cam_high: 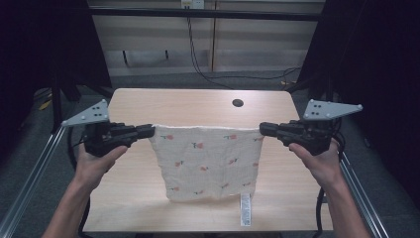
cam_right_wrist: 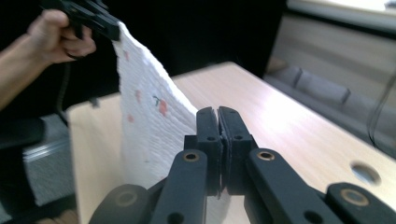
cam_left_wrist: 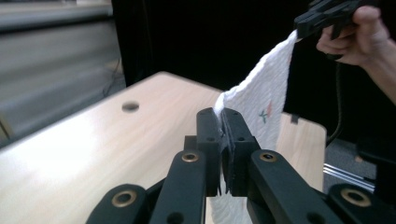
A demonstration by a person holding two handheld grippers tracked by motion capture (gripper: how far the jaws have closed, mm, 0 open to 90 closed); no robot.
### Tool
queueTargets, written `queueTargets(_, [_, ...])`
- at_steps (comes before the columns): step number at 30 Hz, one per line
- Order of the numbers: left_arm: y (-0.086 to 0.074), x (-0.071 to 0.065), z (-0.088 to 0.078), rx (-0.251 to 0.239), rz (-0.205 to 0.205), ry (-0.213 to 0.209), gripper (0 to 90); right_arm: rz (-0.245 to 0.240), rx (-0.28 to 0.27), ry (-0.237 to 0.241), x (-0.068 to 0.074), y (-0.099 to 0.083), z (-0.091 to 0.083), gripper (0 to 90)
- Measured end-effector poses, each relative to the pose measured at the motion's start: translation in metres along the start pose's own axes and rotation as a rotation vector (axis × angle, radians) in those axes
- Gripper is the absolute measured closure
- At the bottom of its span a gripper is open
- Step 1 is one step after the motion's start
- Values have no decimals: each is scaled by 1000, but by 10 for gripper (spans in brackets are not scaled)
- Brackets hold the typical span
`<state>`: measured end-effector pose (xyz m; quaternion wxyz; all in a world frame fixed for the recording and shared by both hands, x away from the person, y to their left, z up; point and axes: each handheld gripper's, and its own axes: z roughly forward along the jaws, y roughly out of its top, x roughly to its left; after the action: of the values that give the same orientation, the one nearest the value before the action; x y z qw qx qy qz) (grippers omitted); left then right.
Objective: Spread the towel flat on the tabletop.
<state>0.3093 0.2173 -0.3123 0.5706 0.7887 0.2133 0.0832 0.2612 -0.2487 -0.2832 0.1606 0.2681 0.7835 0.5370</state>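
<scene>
Both grippers (cam_high: 151, 131) (cam_high: 262, 129) hold the cloth (cam_high: 208, 161) taut, apparently above the table (cam_high: 198, 101).

The high view is dim and soft, dark at its left and right edges, with even light on the table (cam_high: 148, 101) at centre. In both gripper views glare washes the table pale, at the left of one and the right of the other; backgrounds blur, while the near fingers (cam_left_wrist: 208, 140) stay fairly sharp.

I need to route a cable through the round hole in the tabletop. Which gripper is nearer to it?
Right. The right gripper is just below and to the right of the hole; the left gripper is farther off to its left. Both are shut on the cloth.
</scene>
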Motion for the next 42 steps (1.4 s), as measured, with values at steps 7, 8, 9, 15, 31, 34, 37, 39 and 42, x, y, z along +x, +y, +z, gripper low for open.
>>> queueTargets(7, [-23, 19, 27, 63, -67, 1, 871, 65, 35, -22, -22, -25, 27, 884])
queueTargets(8, [-25, 21, 28, 66, -68, 8, 872, 65, 41, -29, -24, -27, 30, 884])
queueTargets(9, [-25, 21, 28, 66, -68, 8, 872, 65, 41, -29, -24, -27, 30, 884])
queueTargets(15, [-34, 30, 29, 72, -101, 22, 871, 93, 40, -18, -30, -32, 43, 884])
queueTargets(31, [-42, 37, 63, 104, -118, 23, 871, 121, 67, -77, -43, -59, 46, 877])
queueTargets(34, [-43, 41, 69, 111, -123, 34, 871, 135, 68, -98, -48, -63, 51, 873])
queueTargets(37, [-47, 46, 72, 120, -144, 47, 871, 162, 66, -102, -57, -70, 58, 880])
queueTargets(39, [-52, 44, 67, 128, -146, 49, 871, 181, 70, -103, -64, -76, 64, 887])
queueTargets(42, [-55, 43, 62, 128, -142, 52, 871, 187, 68, -93, -65, -78, 67, 889])
